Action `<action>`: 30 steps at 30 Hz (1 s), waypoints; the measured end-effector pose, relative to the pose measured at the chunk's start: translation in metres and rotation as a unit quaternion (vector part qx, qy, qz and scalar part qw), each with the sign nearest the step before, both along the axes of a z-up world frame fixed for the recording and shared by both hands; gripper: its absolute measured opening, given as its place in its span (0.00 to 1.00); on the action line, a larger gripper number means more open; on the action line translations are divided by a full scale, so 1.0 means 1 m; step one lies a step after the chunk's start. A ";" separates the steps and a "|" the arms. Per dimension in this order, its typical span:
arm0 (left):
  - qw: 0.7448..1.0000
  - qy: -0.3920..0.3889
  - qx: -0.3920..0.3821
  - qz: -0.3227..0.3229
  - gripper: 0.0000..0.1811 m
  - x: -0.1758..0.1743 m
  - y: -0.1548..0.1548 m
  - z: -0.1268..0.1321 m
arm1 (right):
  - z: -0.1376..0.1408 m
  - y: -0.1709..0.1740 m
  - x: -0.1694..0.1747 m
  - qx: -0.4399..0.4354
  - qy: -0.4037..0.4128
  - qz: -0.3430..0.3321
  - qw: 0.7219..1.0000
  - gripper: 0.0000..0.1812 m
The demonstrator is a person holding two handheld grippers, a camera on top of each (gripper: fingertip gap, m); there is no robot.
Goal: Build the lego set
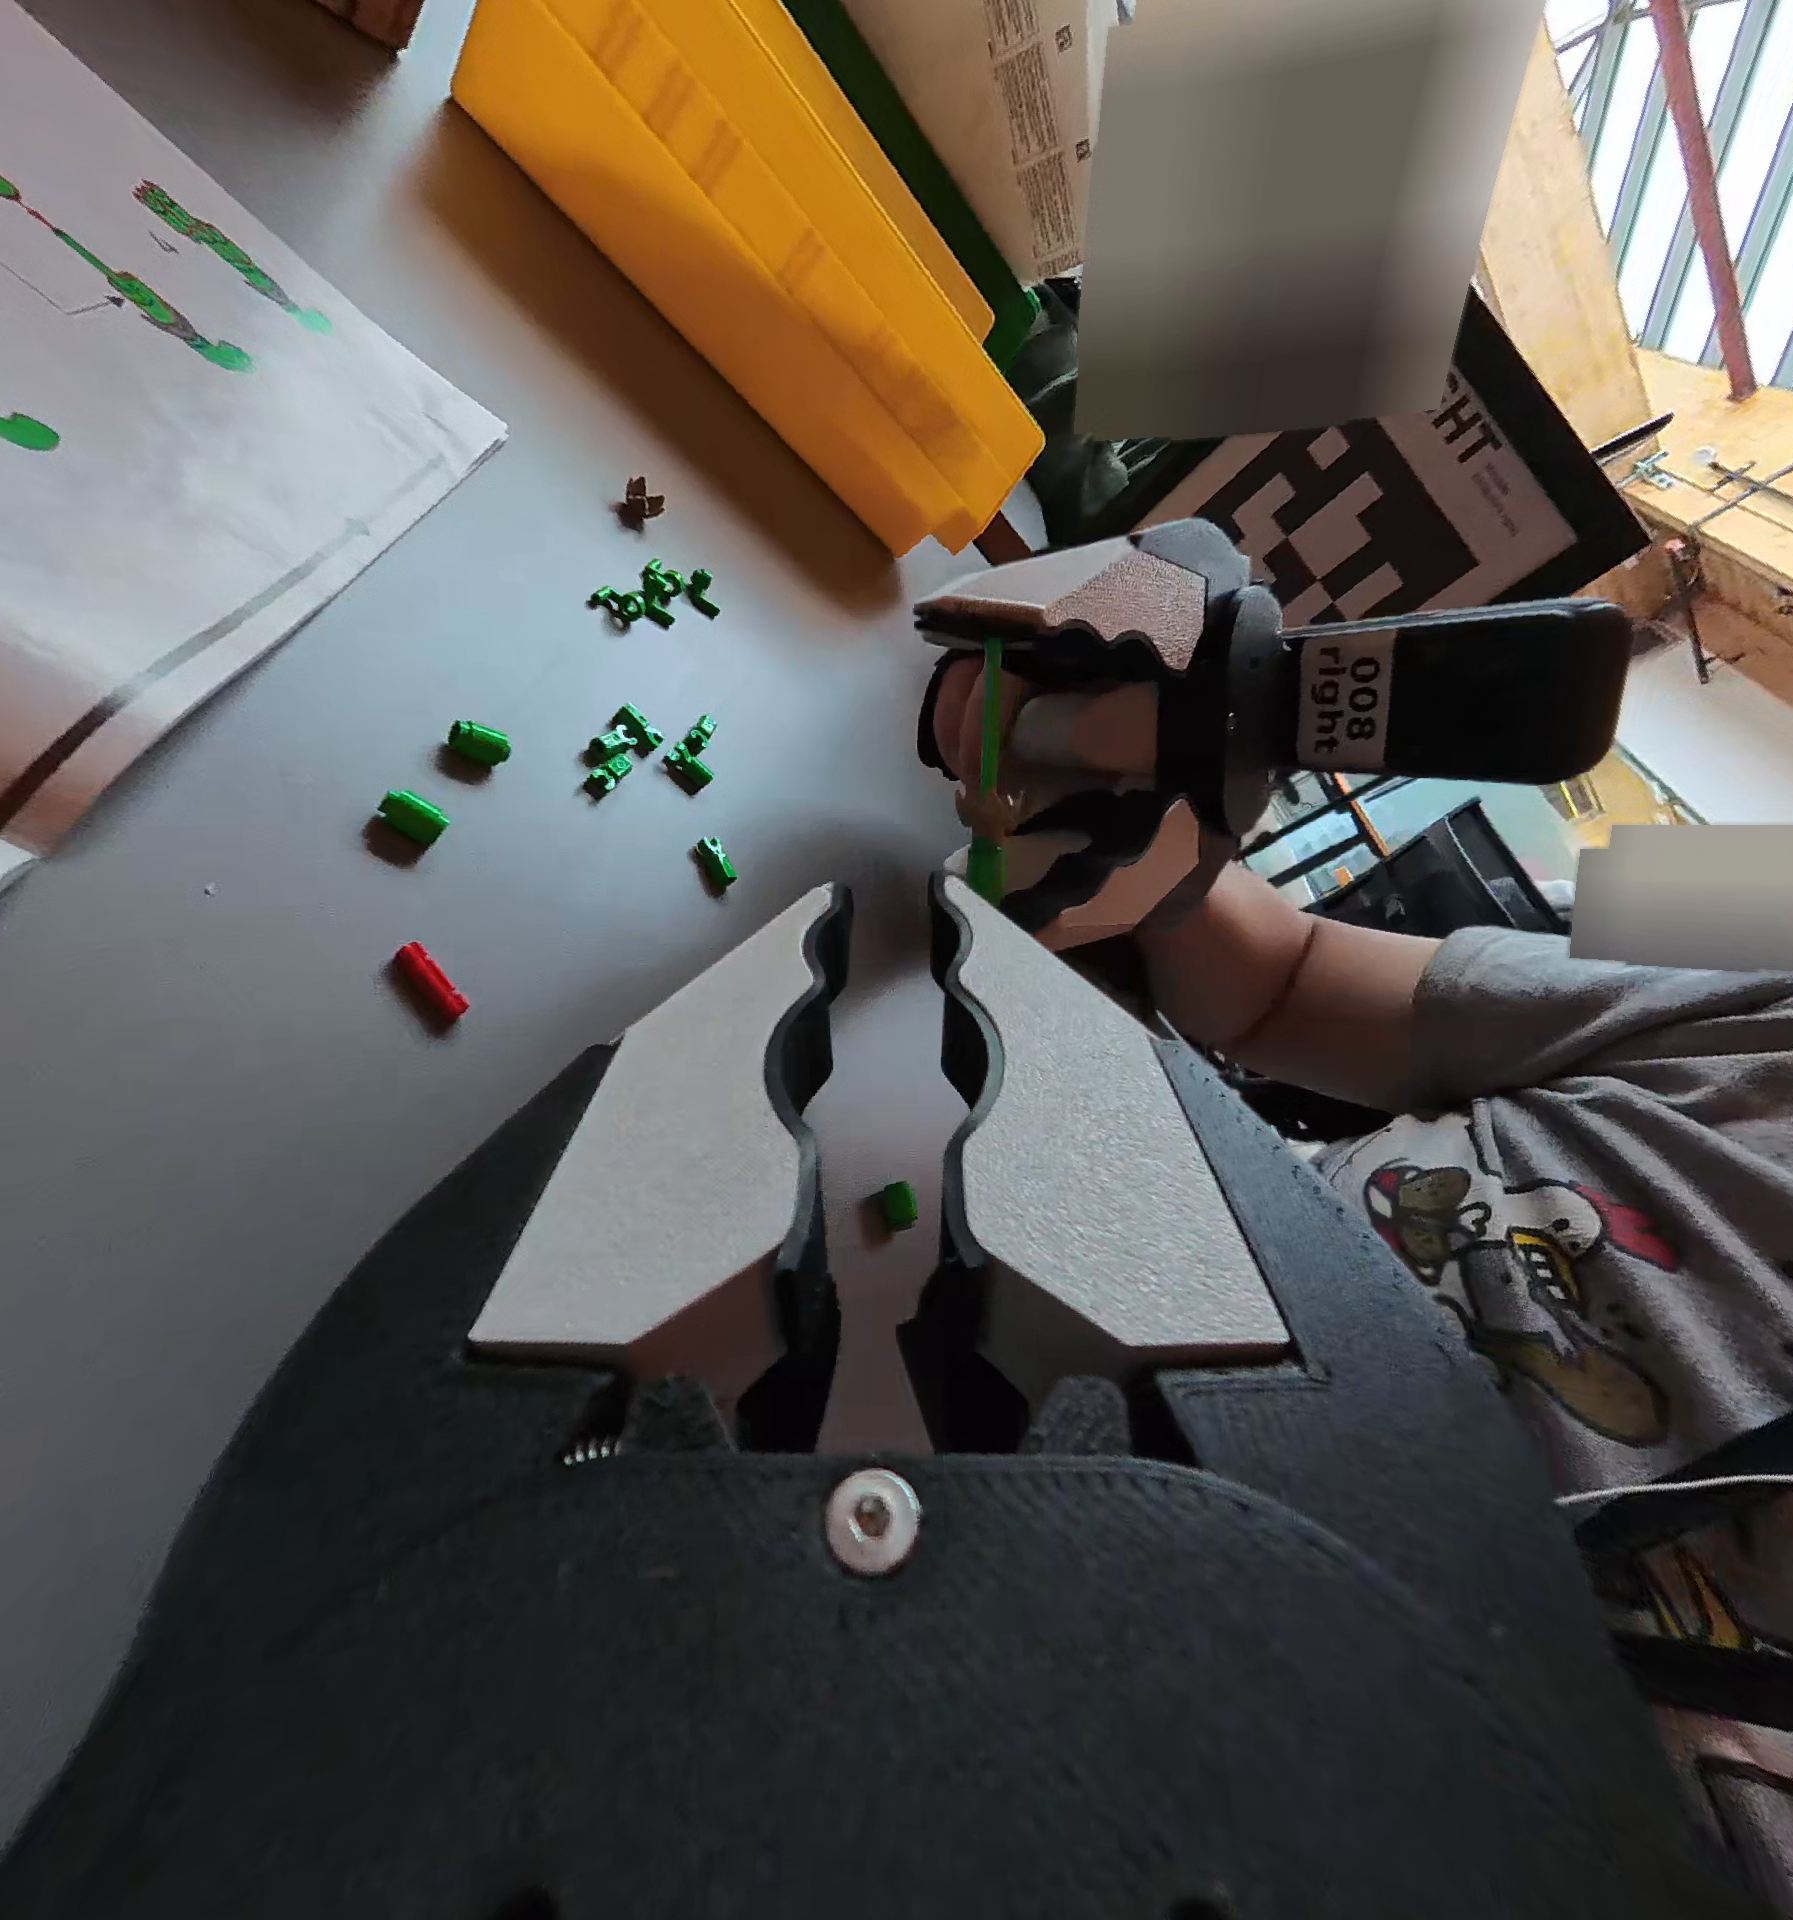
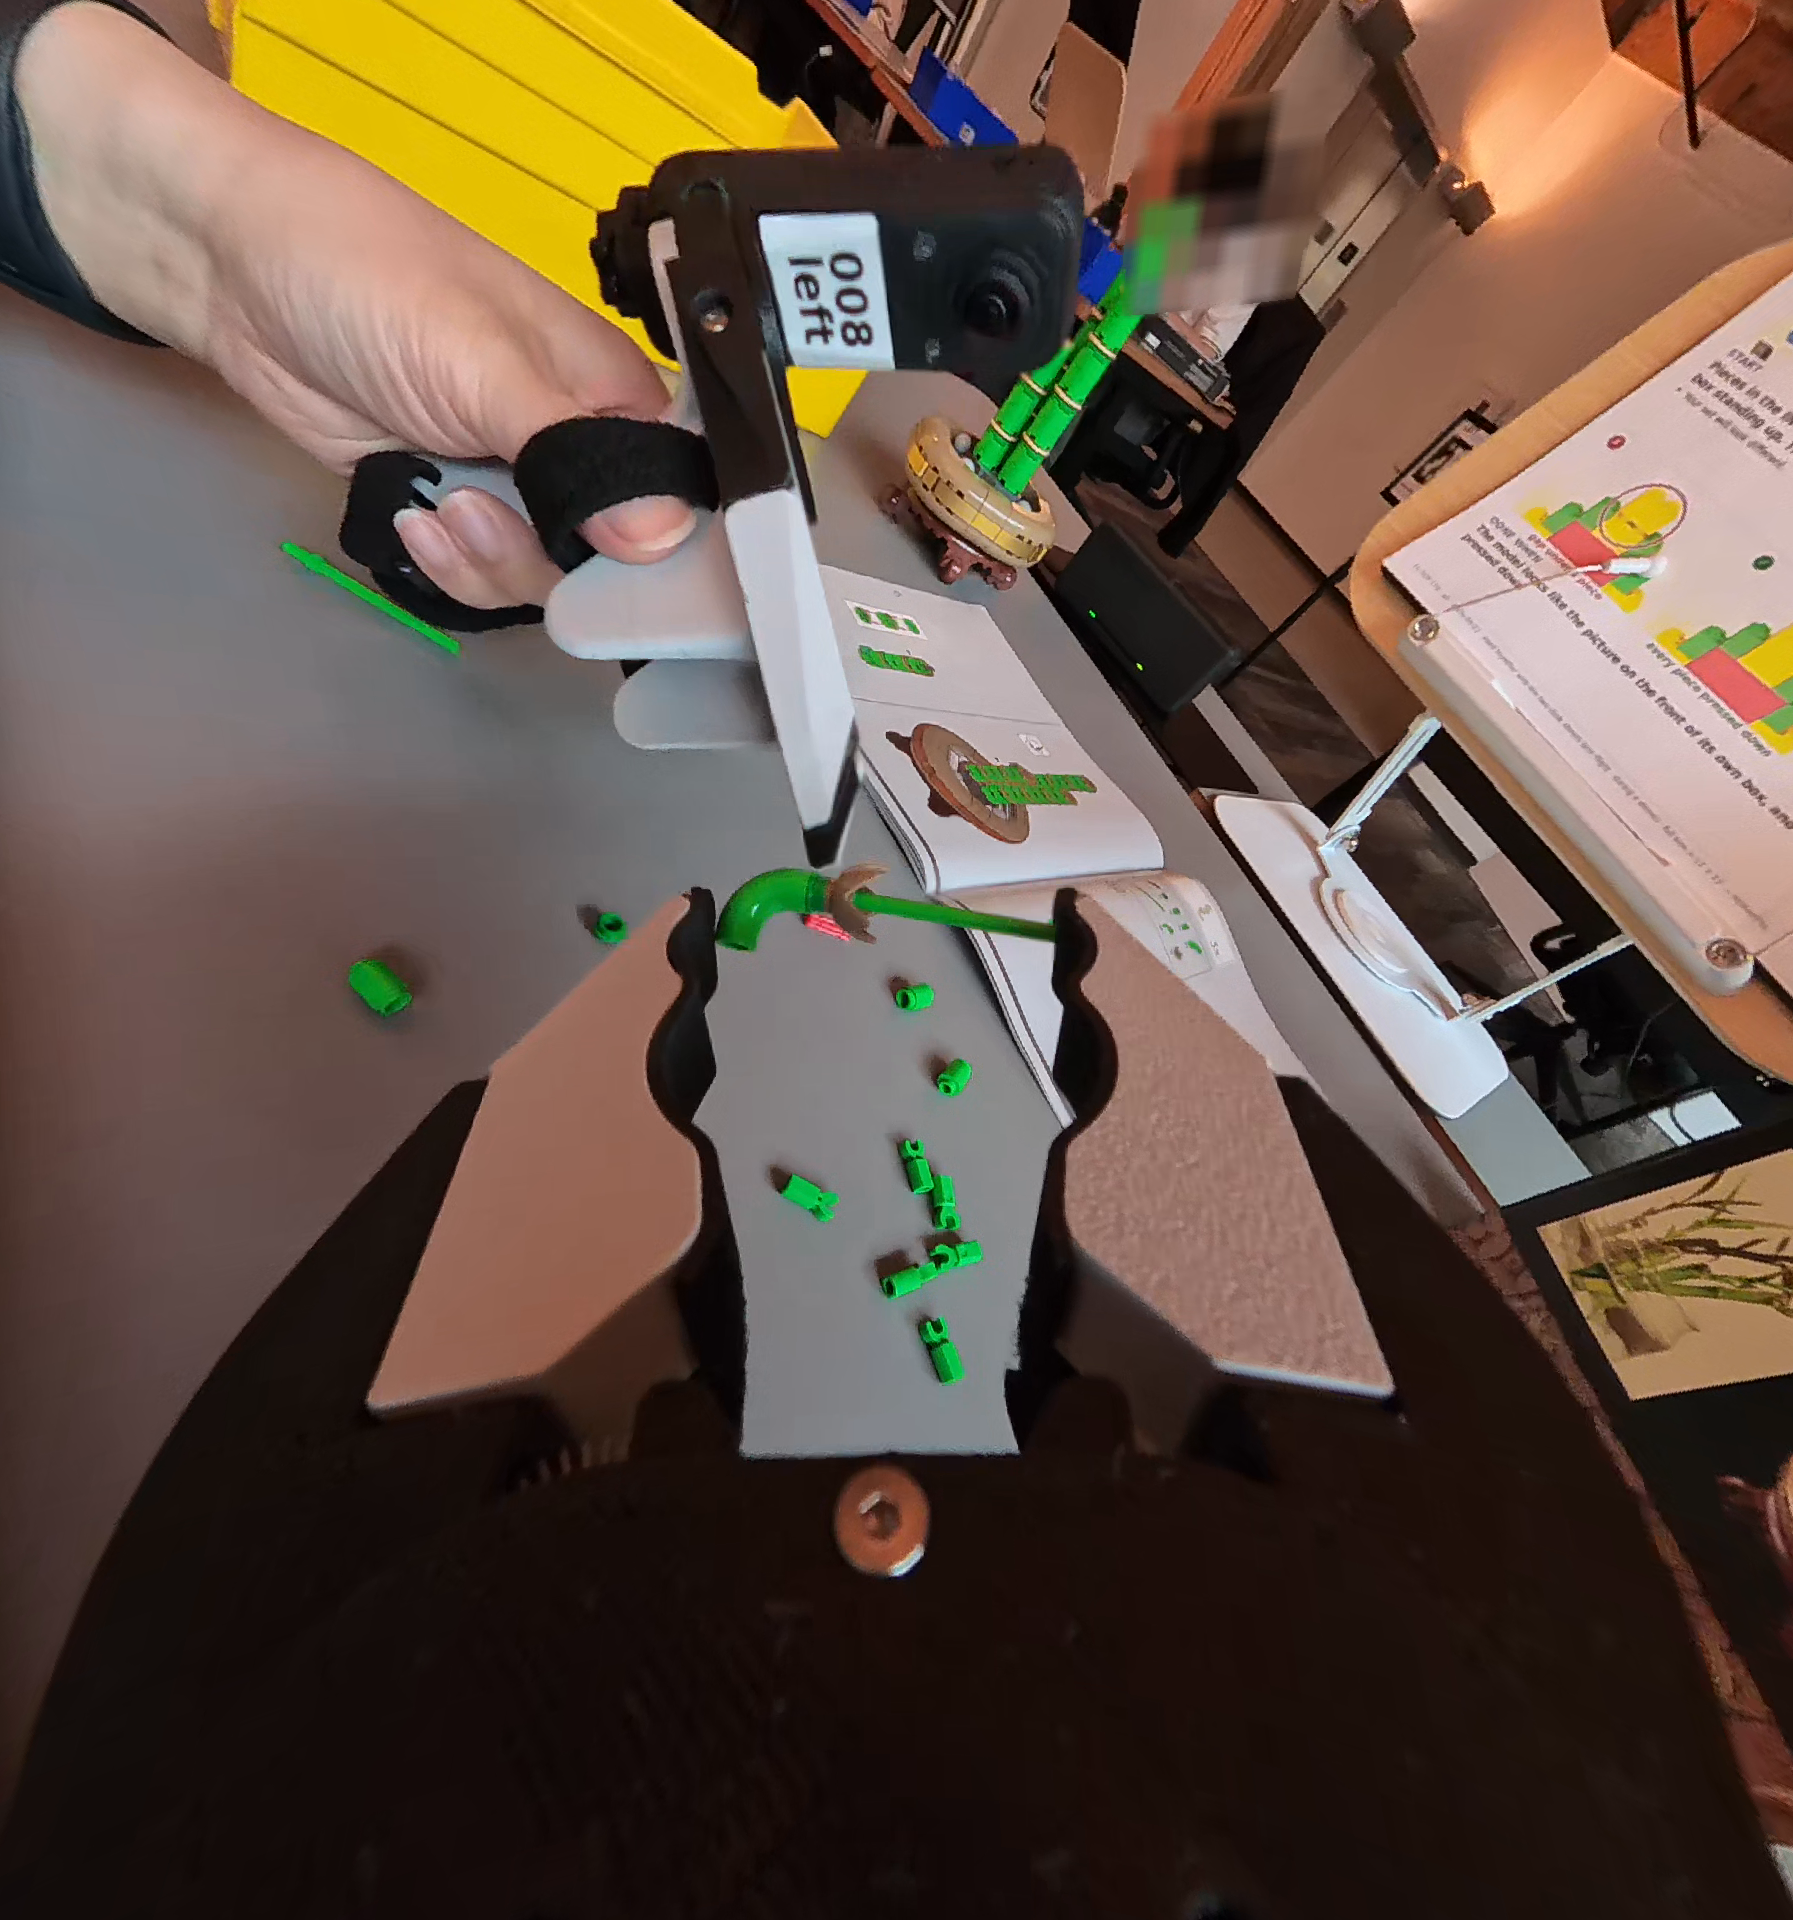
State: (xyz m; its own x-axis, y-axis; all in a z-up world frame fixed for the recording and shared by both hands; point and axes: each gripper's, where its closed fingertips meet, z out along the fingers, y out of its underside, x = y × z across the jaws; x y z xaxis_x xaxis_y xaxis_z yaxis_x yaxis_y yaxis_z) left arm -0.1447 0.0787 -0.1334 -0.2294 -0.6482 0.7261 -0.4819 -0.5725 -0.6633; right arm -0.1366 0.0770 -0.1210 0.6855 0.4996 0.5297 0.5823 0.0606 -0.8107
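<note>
1. Lego stem [image 2: 959, 920]: a thin green rod with a curved green elbow at one end and a brown leaf-like collar just behind the elbow. It is off the table, spanning lengthwise between the fingertips of the right gripper [image 2: 887, 920].
2. The right gripper's fingers are spread wide, one tip at each end of the stem, holding it between them.
3. The left gripper [image 1: 890, 904] has its fingers narrow with nothing between them. In the right wrist view its tip hangs just above the elbow.
4. Loose on the grey table [image 1: 248, 1143]:
   - two larger green cylinders [image 1: 478, 743]
   - one red piece [image 1: 432, 985]
   - one brown leaf piece [image 1: 643, 504]
   - one small green piece [image 1: 899, 1205] seen through the left gripper's gap
   - roughly nine small green clips [image 2: 918, 1164], mostly in loose clusters
   - one spare thin green rod [image 2: 372, 601]
5. A yellow bin [image 1: 746, 260] stands at the table's far side; I cannot see what is in it.
6. A round tan pot [image 2: 985, 499] on a brown stand holds several green bamboo stalks.
7. An open instruction booklet [image 2: 996, 769] lies beside the pieces.
</note>
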 end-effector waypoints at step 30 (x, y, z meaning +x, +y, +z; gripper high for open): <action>0.999 0.009 0.032 0.028 0.11 0.000 -0.003 0.001 | -0.008 0.003 0.013 -0.020 -0.014 -0.023 0.999 0.35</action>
State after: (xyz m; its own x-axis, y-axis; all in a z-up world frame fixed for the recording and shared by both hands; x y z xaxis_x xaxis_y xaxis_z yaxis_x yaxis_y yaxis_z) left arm -0.1448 0.0761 -0.1321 -0.1787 -0.7046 0.6867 -0.4628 -0.5557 -0.6907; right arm -0.1232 0.0795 -0.1291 0.6936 0.4890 0.5290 0.6057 0.0018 -0.7957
